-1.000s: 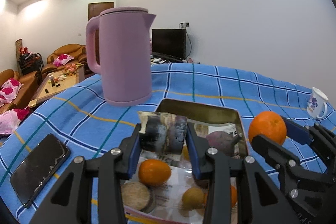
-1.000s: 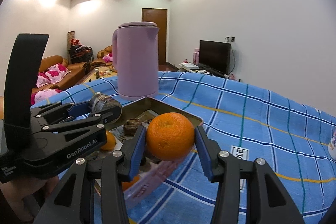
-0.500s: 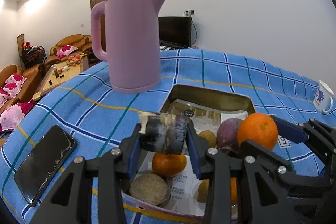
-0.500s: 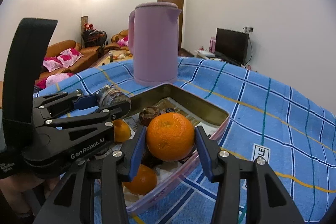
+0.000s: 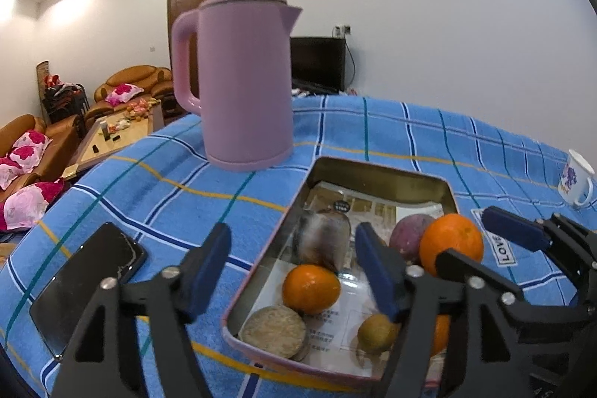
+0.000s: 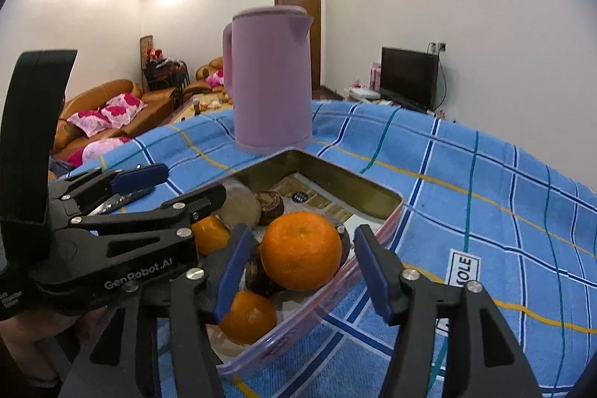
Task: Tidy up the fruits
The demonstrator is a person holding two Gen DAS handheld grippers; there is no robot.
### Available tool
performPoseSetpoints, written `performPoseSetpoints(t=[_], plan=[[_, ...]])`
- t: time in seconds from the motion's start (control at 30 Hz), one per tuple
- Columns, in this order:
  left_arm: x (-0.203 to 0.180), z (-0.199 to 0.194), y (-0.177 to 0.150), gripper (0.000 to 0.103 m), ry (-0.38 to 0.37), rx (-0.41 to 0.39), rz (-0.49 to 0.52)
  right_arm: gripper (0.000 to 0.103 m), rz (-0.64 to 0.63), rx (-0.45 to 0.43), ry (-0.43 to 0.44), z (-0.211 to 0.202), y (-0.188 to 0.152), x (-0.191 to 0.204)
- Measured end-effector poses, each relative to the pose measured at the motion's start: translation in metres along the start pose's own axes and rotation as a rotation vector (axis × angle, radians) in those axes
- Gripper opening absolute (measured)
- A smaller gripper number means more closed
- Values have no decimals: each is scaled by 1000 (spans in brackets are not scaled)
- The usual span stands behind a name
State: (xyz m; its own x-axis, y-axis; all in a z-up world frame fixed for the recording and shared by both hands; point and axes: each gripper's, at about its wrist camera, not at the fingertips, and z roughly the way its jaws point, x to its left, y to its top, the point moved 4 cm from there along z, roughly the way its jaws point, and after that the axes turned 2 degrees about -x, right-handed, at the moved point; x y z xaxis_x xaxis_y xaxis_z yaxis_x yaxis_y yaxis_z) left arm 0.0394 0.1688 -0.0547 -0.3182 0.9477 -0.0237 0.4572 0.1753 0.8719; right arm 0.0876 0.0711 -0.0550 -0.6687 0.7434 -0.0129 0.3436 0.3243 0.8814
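Note:
A pink-rimmed metal tray (image 5: 377, 174) lined with paper holds a small orange (image 5: 311, 288), a round tan disc (image 5: 272, 331), a yellowish fruit (image 5: 377, 332) and a purple fruit (image 5: 408, 235). My left gripper (image 5: 291, 248) hangs over the tray's left rim and its jaws are opening. A blurred dark grey-brown lump (image 5: 324, 241) sits loose below them, inside the tray. My right gripper (image 6: 303, 237) is over the tray's (image 6: 335, 170) near right side, and its jaws are opening too. The big orange (image 6: 300, 250) is between its pads with a gap on both sides.
A pink kettle (image 5: 246, 81) stands on the blue checked cloth just behind the tray. A black phone (image 5: 89, 282) lies at the near left. A white mug (image 5: 576, 181) sits at the far right. The left gripper (image 6: 175, 187) crowds the right wrist view's left side.
Both grippers opened. The dark lump left the left pads and dropped into the tray. The right pads came off the big orange, which sits lower over the tray.

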Motion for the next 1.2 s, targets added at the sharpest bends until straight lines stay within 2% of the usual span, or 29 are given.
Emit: performPoseSetpoints(t=[0.03,0.13,0.5,0.63,1.2], plan=[[1,-3,1,76,-1,-11,-4,68,2,-17,-9,-3,1,-1],[3,-9,3,82,1,-42,-20,69,14,-67,-31,-13,1,-4],[-3,-22,6,83,-15,-100,-34,69,106,-150,-114,-33,2,-25],[-4,-27,6,89,-2,-123,-33,70,114,-176,-142,-40,2,-29],[-6,-30,6,89,-3,-128,-31,71,123,-177,-153,-41,1,-32]])
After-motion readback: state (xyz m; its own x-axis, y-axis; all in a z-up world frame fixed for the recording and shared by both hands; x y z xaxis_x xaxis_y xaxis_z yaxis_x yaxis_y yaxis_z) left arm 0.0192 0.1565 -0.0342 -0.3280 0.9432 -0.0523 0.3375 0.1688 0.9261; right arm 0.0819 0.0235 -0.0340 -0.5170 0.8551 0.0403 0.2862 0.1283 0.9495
